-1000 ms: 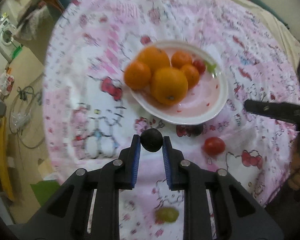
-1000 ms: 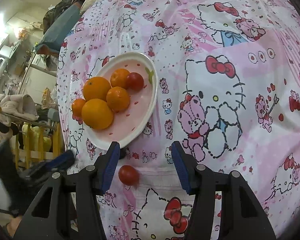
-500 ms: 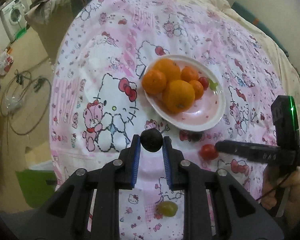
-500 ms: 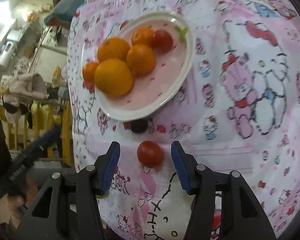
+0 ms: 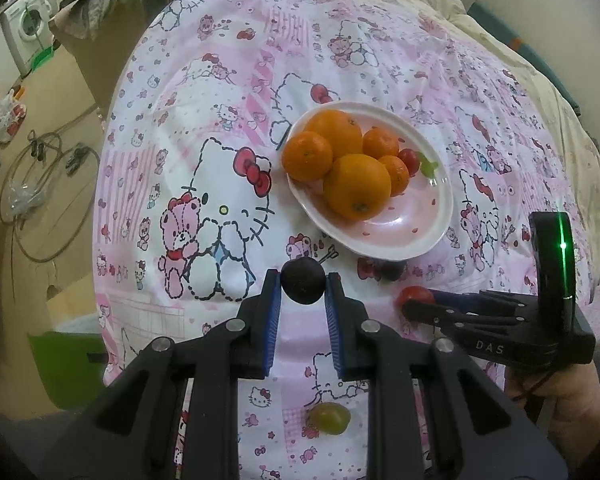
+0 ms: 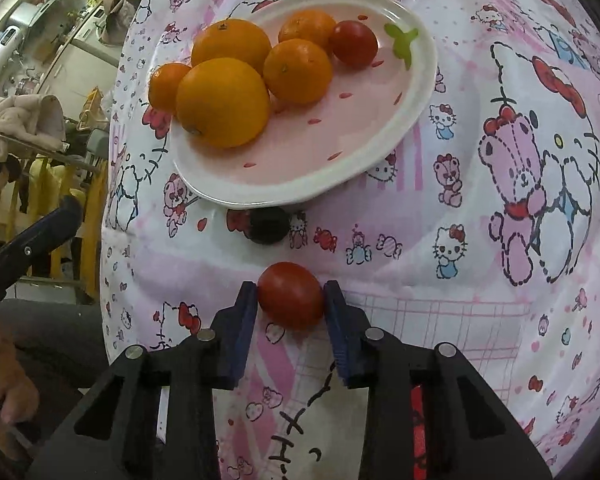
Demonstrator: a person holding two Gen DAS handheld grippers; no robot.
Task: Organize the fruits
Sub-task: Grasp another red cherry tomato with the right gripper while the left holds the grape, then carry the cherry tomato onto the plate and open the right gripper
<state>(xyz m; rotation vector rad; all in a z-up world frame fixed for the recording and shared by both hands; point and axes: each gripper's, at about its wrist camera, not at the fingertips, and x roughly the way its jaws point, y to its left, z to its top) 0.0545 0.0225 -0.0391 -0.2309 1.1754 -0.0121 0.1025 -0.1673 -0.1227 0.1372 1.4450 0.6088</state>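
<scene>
**Both grippers on small fruit just short of the plate**

Left to right across the pink cartoon-print cloth (image 5: 220,92) in the left wrist view: the left gripper (image 5: 302,285) is clamped narrow on a dark round fruit (image 5: 302,282), its blue pads (image 5: 272,312) pressing both sides and holding it above the cloth, just short of the plate's near rim. Lower down, close to the cloth's near edge, a green grape (image 5: 329,419) lies loose between the gripper's arms.

The white oval plate (image 5: 440,216) sits toward the middle of the cloth. On it are five oranges (image 5: 357,186), bunched at the plate's left end, with a red cherry tomato (image 5: 409,157) tucked beside them. A green leaf mark is printed by the rim.

Right of the left gripper, a second dark fruit (image 5: 392,270) rests on the cloth, touching or almost touching the plate's near rim. Further right, the right gripper (image 6: 290,296) is closing its jaws, with a red tomato (image 6: 291,295) between them on the cloth; in its own view both blue pads (image 6: 244,328) already meet the tomato's sides. A hand (image 5: 564,400) holds that gripper at the cloth's right edge.
</scene>
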